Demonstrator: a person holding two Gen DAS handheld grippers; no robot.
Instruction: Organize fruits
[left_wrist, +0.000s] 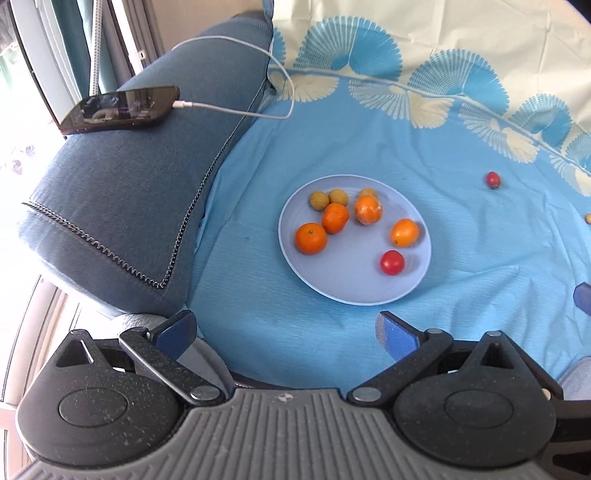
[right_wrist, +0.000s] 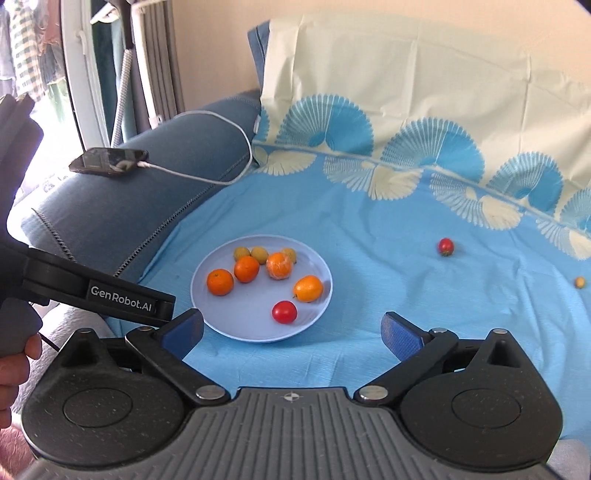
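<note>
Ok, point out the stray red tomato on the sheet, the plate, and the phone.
stray red tomato (right_wrist: 446, 246), right wrist view, middle of its skin.
plate (right_wrist: 236, 321), right wrist view, bare near rim.
phone (left_wrist: 122, 109), left wrist view, centre of screen.

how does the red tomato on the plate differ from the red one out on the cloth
The tomato on the plate lies inside the pale blue plate near its front rim, close to the oranges; the tomato on the cloth lies alone on the blue bedsheet, off to the right. The plated one looks larger, though it is nearer the camera. Both are round, red and untouched by either gripper.
</note>
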